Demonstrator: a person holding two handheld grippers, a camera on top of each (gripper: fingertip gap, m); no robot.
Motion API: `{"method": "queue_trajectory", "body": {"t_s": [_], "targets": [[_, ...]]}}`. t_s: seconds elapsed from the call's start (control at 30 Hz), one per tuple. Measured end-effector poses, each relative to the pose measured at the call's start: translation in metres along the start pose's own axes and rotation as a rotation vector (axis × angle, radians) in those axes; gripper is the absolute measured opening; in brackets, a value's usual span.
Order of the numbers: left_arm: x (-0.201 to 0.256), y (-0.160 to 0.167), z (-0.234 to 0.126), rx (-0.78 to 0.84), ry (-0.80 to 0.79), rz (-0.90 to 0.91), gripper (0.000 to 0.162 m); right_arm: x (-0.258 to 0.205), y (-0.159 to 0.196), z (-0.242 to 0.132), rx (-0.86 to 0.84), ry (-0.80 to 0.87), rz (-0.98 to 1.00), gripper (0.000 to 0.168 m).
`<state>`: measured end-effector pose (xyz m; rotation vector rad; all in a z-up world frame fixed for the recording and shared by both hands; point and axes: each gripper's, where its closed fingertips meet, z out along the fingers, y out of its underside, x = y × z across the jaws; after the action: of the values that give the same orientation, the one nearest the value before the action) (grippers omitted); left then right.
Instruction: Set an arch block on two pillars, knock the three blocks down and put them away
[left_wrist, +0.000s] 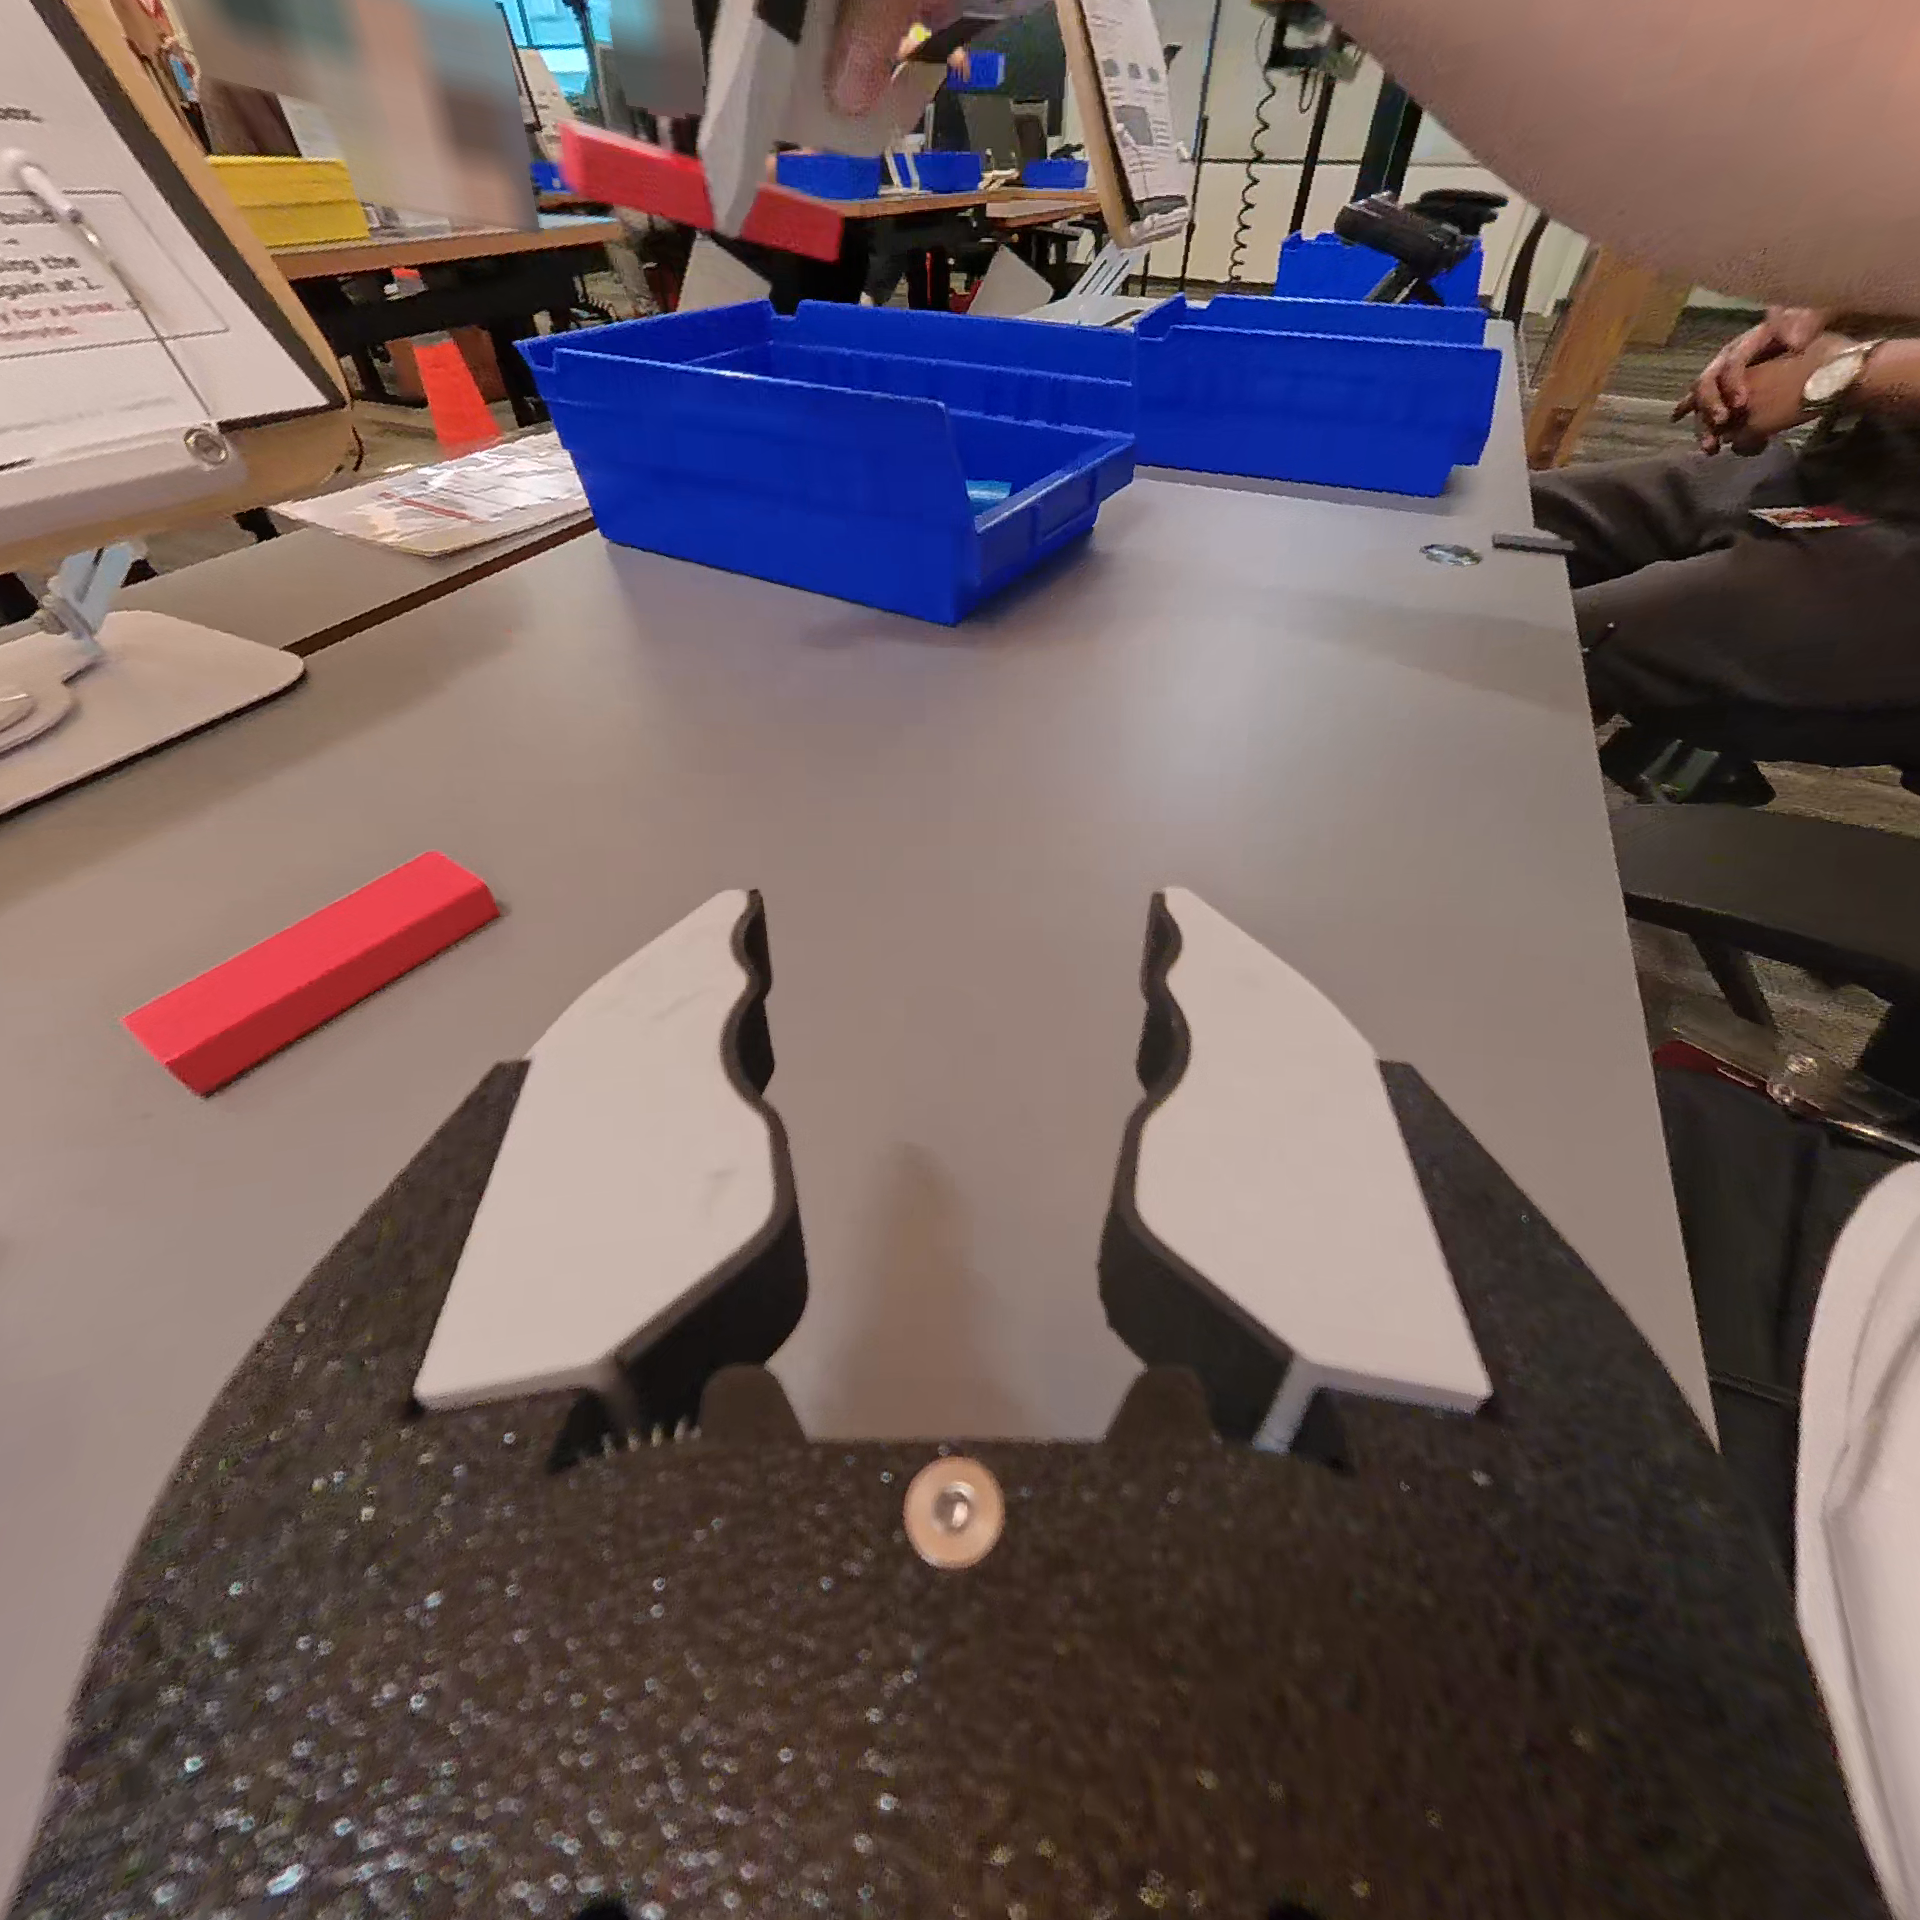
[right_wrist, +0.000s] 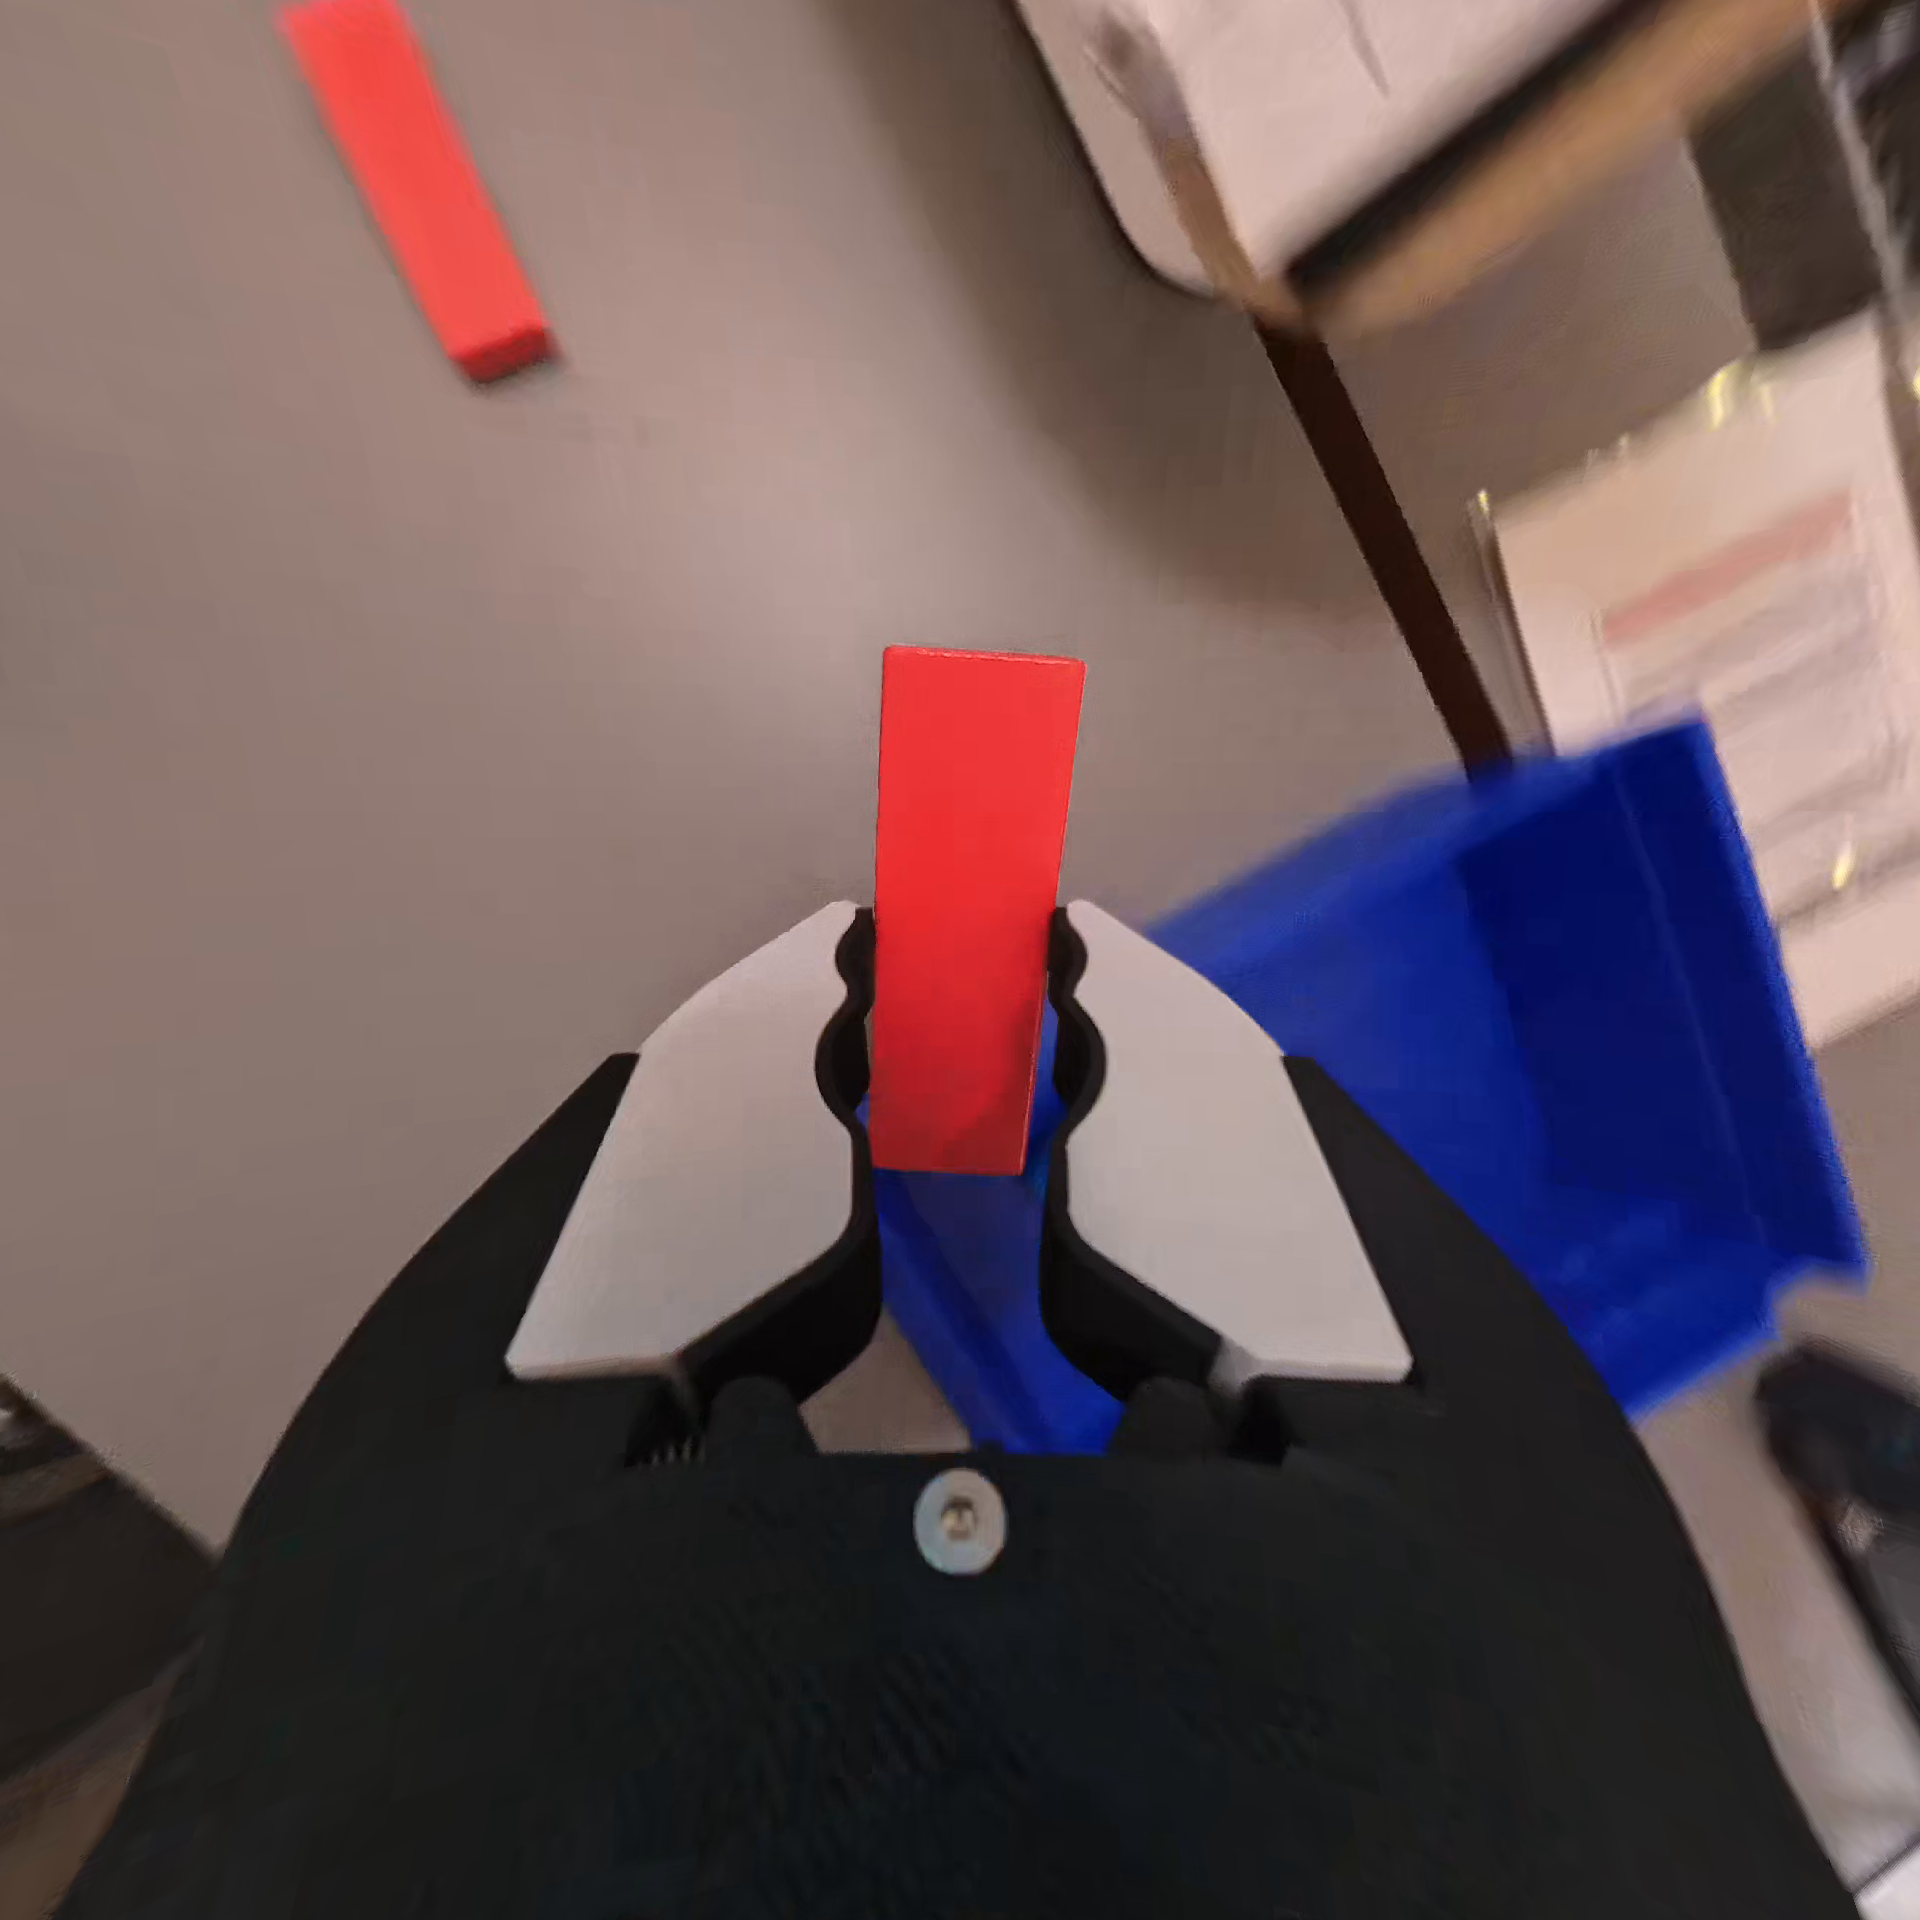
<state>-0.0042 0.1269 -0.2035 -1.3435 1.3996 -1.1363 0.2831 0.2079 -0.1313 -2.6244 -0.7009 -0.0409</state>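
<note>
Flat red rectangular block (right_wrist: 971, 914) sits clamped betw. the grey fingers of the right gripper (right_wrist: 961, 920), long axis running out past the tips toward 12 o'clock, held up in the air above the grey bench (right_wrist: 260, 644). In the left wrist view the same block (left_wrist: 795, 218) shows at approx. 11 o'clock, high over the bench, gripped crosswise by the right gripper (left_wrist: 743, 171); blurred there. A second flat red rectangular block (left_wrist: 312, 971) lies flat on the bench at 10 o'clock from the left gripper (left_wrist: 961, 914), near but not touching; in the right wrist view it (right_wrist: 416, 187) is at 11 o'clock, well apart from the held one. Left gripper is released, fingers spread wide w/ only bare bench between, hovering low over the surface. Open blue plastic bin (left_wrist: 831, 457) stands on the bench at 12 o'clock from the left gripper, well apart; in the right wrist view the bin (right_wrist: 1507, 1049) is at 3 o'clock, below and just right of the right gripper, blurred. A second blue bin (left_wrist: 1320, 395) sits behind it at 1 o'clock. Sign stand on a white base (left_wrist: 114, 353) at 10 o'clock, left edge. A person's clasped hands (left_wrist: 1756, 384) at 2 o'clock, off the bench.
</note>
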Motion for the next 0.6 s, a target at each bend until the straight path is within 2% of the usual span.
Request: {"method": "queue_trajectory", "body": {"t_s": [0.1,0.17,0.23,0.4,0.6], "targets": [[0.003,-0.005,0.004,0.021,0.017,-0.006,0.068,0.047,0.061,-0.009,-0.078,0.082,0.251,0.032],[0.005,-0.008,0.007,0.036,0.028,-0.013,0.068,0.057,0.097,0.002,-0.105,0.061,0.405,0.032],[0.008,-0.008,0.009,0.036,0.038,-0.015,0.068,0.057,0.116,0.024,-0.078,0.013,0.508,0.033],[0.011,-0.003,0.014,0.003,0.047,-0.008,0.068,0.035,0.127,0.073,-0.06,-0.13,0.587,0.033],[0.012,-0.002,0.011,-0.009,0.03,-0.004,0.068,0.034,0.131,0.1,-0.111,-0.13,0.611,0.033]]}}
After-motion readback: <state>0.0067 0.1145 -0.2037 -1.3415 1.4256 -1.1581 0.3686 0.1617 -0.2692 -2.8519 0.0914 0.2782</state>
